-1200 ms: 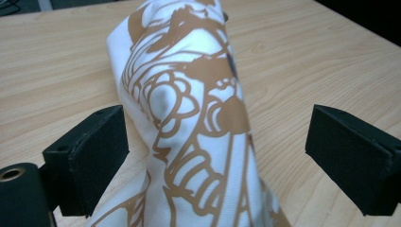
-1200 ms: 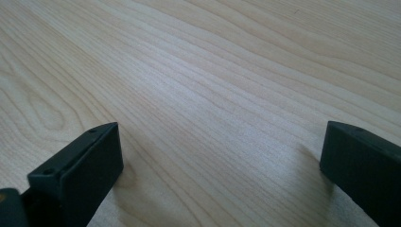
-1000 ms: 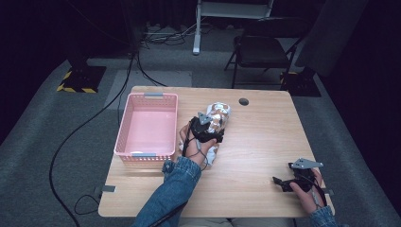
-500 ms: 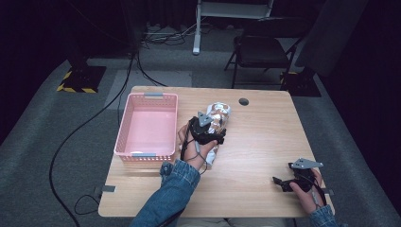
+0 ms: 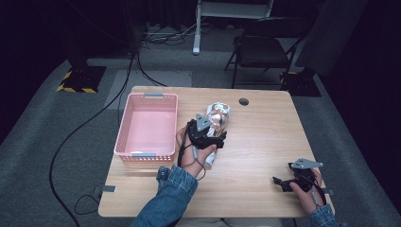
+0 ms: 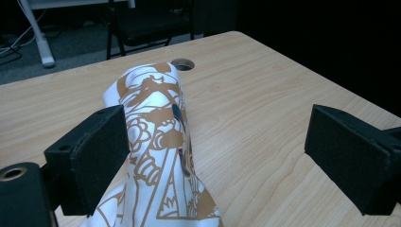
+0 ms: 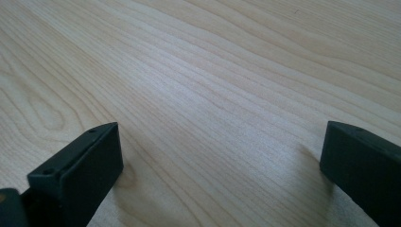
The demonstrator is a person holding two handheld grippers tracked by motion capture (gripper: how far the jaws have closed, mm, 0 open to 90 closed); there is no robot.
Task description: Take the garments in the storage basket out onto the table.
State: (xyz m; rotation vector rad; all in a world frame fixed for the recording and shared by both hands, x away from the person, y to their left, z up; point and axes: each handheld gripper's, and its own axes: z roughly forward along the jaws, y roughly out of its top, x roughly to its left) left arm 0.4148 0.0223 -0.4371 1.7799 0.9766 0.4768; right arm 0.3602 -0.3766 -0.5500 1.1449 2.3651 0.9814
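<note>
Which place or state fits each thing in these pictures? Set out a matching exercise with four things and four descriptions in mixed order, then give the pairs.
Things:
1. pink basket
2. printed pouch
3. left claw
4. right claw

Descriptions:
A. open, low over bare wood near the table's right front corner
B. lying on the table, white with brown drawings
C. on the table's left part, nothing inside
D. open, jaws either side of the pouch

Pairs: 1-C, 2-B, 3-D, 4-A

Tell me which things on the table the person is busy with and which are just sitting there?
Busy with:
- printed white-and-brown packet, lying between the open left tongs
- pink basket beside it, probably where it goes

Just there:
- right tongs, open over bare table
- round hole in the tabletop
- chair behind
</note>
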